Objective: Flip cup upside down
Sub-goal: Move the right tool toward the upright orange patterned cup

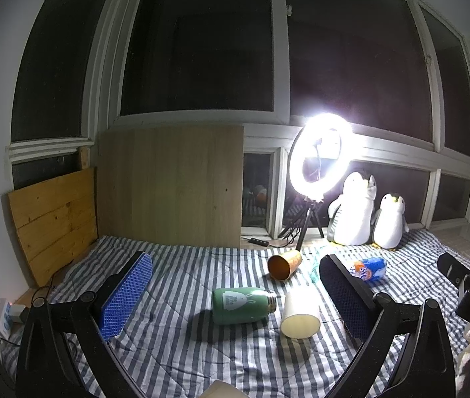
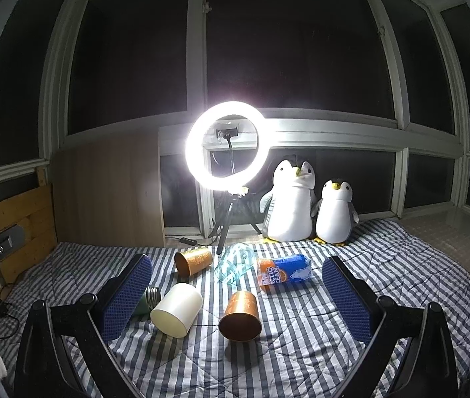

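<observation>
A white cup [image 1: 300,313] lies on its side on the striped quilt, mouth toward me; it also shows in the right wrist view [image 2: 178,309]. A copper cup [image 2: 241,316] lies on its side in front of my right gripper, mouth toward me. A second copper cup [image 2: 193,260] lies on its side farther back; it also shows in the left wrist view [image 1: 284,264]. My left gripper [image 1: 235,285] is open and empty above the quilt. My right gripper [image 2: 236,285] is open and empty, the copper cup between its fingers' lines.
A green bottle [image 1: 243,305] lies beside the white cup. A clear glass jar [image 2: 235,263] and a blue-orange can [image 2: 284,270] lie behind. A ring light on a tripod [image 2: 225,146] and two plush penguins [image 2: 289,202] stand at the back. Wooden boards [image 1: 168,185] lean left.
</observation>
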`<state>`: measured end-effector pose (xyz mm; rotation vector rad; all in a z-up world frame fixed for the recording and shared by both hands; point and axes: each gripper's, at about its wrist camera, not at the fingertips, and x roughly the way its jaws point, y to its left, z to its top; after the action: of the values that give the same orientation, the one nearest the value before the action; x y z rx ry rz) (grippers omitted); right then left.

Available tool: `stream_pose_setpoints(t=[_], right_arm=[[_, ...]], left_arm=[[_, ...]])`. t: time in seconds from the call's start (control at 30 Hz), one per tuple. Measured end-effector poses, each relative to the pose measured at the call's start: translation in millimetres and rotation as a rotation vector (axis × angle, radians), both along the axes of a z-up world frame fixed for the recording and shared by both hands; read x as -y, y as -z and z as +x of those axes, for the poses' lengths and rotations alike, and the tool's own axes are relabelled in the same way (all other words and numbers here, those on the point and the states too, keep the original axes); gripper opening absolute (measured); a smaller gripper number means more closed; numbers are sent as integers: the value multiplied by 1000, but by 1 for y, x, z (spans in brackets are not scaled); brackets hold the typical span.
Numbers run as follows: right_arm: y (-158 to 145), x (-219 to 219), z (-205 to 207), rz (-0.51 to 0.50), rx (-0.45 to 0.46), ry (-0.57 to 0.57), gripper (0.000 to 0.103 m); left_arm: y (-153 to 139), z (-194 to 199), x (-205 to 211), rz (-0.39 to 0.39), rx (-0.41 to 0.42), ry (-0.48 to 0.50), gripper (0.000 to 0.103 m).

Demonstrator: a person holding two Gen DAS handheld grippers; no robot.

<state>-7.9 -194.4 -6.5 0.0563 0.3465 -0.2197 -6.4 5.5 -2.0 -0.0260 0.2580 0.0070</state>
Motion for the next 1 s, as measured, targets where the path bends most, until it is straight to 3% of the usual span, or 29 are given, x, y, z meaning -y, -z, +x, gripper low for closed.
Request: stream_pose_setpoints(t=[0.27,0.53,0.83,1.0], right_arm=[[8,-6,18,13,-50,-25,102],[15,-14,65,39,-144,-84,102],[31,-11,160,197,-298,-132,102],[56,0,221,321,-409,-126,102]], left_arm=[[10,14,-13,-6,-47,-25,102],[19,32,-40,-20,-101,-70,102],[23,54,-84,-18,-208,-134,102],[26,61,-112,-19,-268,-170,102]])
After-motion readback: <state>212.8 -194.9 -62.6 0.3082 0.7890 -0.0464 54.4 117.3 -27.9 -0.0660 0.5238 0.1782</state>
